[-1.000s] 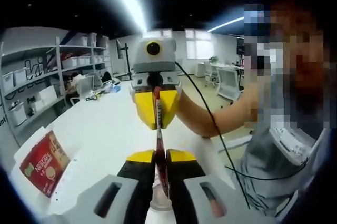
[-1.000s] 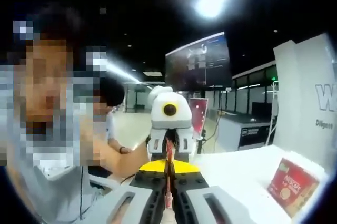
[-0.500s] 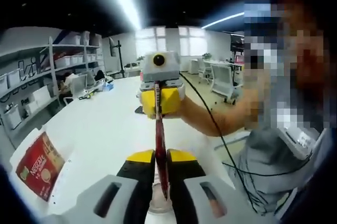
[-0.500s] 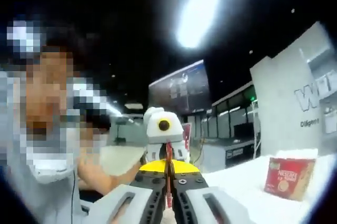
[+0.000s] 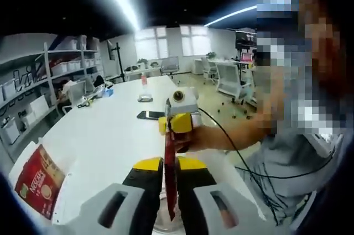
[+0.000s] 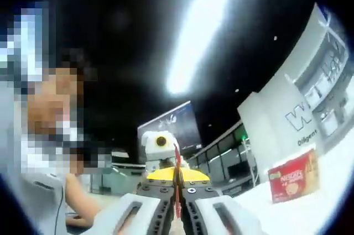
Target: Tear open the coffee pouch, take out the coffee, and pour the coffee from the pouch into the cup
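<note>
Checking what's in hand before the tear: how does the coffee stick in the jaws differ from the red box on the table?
The coffee stick is thin, seen edge-on, clamped by the left gripper; the red box is broad and lies free on the white table. The right gripper also pinches the stick. Both are red.

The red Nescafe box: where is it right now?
In the left gripper view, the red Nescafe box lies on the white table, at lower left, left of the left gripper.
</note>
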Motion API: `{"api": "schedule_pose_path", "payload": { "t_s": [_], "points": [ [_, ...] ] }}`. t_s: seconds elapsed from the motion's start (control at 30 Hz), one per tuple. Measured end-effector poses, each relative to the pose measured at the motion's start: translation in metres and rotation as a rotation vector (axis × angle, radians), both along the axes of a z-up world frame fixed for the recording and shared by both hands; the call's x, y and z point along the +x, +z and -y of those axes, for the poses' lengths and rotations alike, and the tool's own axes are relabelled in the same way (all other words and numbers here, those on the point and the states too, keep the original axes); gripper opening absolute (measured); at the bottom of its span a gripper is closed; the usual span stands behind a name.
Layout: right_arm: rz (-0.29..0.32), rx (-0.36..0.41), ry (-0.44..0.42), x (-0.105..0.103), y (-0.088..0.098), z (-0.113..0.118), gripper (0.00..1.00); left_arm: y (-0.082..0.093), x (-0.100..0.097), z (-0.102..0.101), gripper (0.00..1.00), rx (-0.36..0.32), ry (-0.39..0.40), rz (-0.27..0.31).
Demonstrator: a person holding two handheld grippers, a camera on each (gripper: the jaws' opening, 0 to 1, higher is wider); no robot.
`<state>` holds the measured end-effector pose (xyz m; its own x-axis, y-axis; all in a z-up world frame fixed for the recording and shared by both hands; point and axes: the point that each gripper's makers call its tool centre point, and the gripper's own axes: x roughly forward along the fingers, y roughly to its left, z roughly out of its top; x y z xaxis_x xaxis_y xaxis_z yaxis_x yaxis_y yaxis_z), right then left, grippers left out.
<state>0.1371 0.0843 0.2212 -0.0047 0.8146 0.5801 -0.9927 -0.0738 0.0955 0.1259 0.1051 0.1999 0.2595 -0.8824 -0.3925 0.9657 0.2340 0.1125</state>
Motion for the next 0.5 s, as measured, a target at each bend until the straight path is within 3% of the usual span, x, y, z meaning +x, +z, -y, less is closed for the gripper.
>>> {"api": "schedule_pose_path", "payload": {
  "t_s": [0.5],
  "points": [
    [-0.001,0.055,-0.016,-0.006,-0.011,-0.003,0.03,-0.014,0.002,0.002,0.08,0.039,-0.021,-0.011]
  ]
}}
